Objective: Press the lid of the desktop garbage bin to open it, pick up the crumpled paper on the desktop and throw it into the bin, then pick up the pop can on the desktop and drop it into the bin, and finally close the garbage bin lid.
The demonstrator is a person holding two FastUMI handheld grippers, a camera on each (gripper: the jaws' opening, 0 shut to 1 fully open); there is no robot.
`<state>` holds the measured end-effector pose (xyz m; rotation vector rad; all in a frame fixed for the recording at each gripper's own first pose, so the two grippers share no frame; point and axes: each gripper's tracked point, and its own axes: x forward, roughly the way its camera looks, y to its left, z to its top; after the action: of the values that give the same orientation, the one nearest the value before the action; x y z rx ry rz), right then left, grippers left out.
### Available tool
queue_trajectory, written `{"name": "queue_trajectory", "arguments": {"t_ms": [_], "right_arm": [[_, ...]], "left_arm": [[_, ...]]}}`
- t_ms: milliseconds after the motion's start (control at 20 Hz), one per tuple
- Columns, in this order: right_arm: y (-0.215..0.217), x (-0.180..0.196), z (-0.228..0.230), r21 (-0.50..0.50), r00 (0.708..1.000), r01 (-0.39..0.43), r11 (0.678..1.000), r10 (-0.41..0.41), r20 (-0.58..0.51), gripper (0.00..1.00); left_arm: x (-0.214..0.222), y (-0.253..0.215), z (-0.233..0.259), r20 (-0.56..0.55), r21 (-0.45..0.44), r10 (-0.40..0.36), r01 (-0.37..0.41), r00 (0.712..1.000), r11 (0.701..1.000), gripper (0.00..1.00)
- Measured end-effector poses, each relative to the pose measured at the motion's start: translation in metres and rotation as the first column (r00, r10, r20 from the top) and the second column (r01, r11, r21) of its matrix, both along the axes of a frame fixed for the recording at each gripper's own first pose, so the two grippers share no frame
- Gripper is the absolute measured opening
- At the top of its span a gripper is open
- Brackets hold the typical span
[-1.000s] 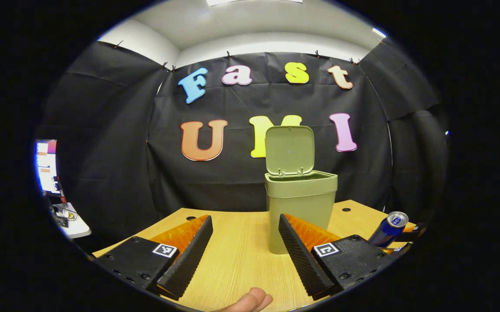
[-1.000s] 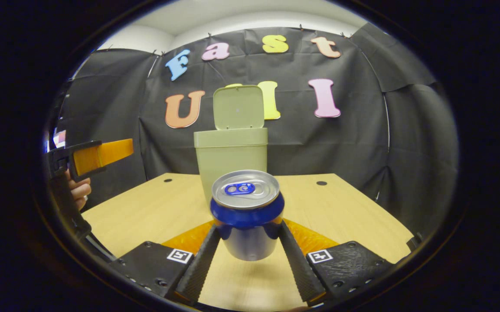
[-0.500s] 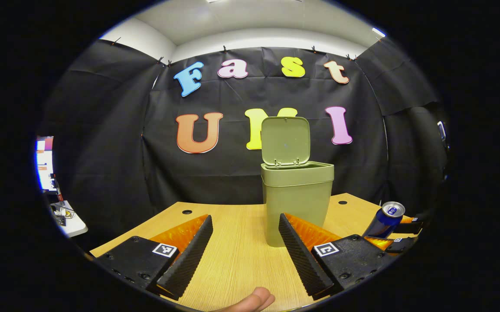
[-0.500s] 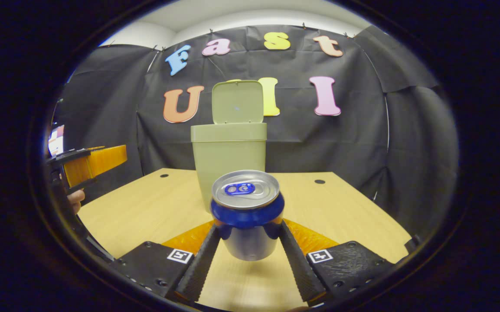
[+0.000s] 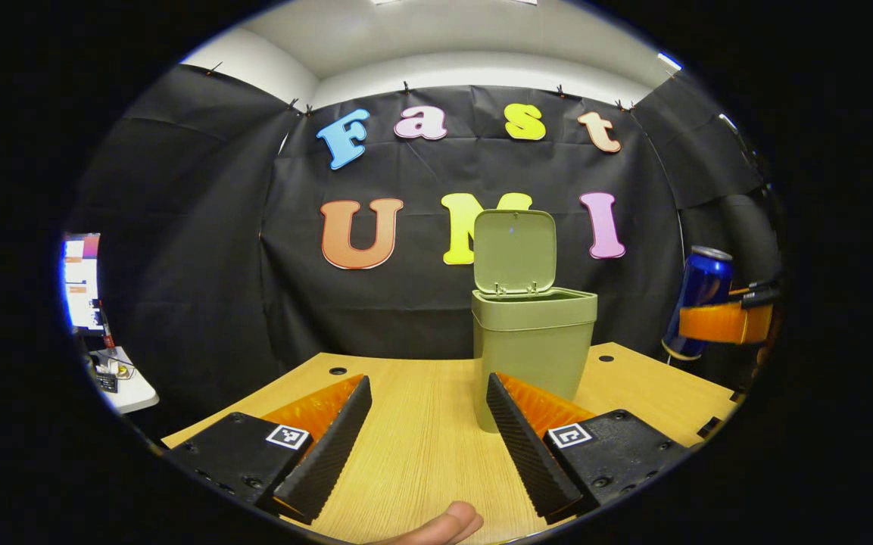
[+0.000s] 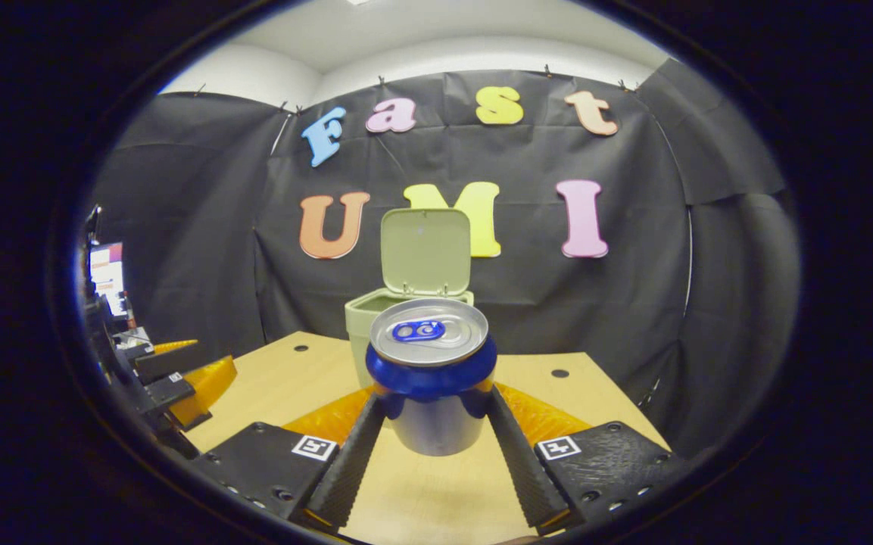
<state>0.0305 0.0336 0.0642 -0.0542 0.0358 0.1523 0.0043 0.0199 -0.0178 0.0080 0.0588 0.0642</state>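
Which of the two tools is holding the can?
The right tool: both its fingers press on the can, held above the table. The left tool stands open with nothing between its fingers, facing the open bin.

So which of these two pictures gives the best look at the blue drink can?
The right gripper view: the can sits close and centred, pinched in the right claw, its silver top and tab clear. In the left gripper view the can is small, off at the right edge, held above the table.
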Motion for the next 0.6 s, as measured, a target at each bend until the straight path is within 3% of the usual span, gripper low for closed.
{"name": "queue_trajectory", "arguments": {"t_ms": [200,600], "right_arm": [[0.018,0.02,0.047,-0.034,0.999,-0.011,0.999,0.013,0.05,0.81],[0.038,0.124,0.118,-0.008,0.994,0.086,0.996,-0.086,0.063,0.81]], "left_arm": [[0.002,0.002,-0.002,-0.006,-0.003,-0.005,0.005,1.0,1.0,0.98],[0.003,0.004,-0.006,-0.025,0.0,-0.005,0.005,1.0,1.0,0.98]]}}
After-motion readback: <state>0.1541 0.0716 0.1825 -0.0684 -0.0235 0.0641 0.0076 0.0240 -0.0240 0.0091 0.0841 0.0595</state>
